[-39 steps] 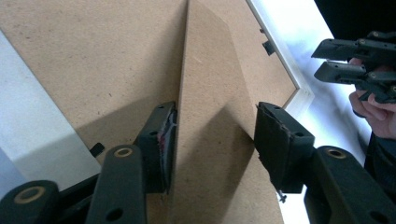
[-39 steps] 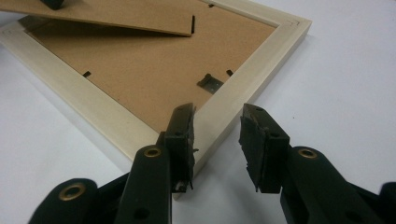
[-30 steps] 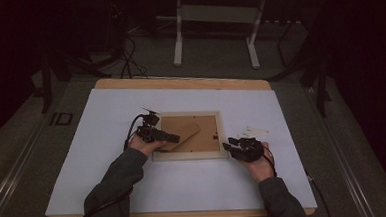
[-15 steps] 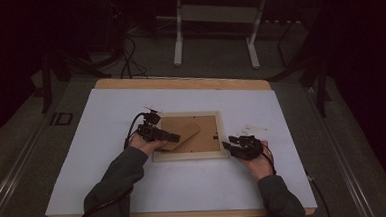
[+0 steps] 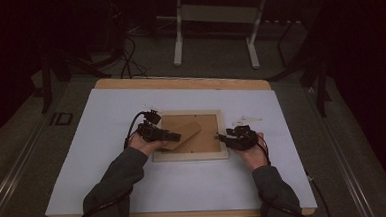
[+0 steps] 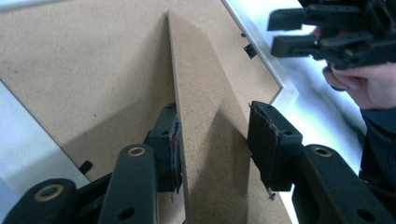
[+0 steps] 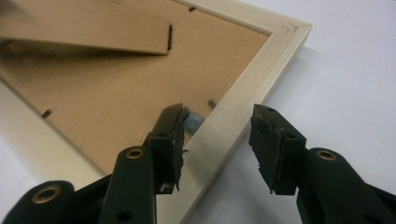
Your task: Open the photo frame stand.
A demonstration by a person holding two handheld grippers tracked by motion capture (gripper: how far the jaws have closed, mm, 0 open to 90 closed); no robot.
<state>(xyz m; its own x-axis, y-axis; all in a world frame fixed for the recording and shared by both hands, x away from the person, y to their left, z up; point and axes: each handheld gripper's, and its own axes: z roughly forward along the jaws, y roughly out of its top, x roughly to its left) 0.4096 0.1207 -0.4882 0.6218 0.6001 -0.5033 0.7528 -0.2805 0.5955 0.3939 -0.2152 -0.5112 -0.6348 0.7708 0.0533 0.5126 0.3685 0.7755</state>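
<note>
Pale wooden frame [image 7: 243, 100], matt fibreboard backing [image 7: 135, 88]

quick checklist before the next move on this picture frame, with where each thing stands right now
1. Frame lies flat, back up, on the table: ok.
2. Stand flap sits between the left gripper jaws, which have just been closing: ok.
3. Both pads press the flap: not ok, only one touches.
4. Right gripper straddles the frame's rail, jaws just opened, no grip: ok.
5. Metal tab by its inner jaw, turned clear or not: cannot tell.
</note>
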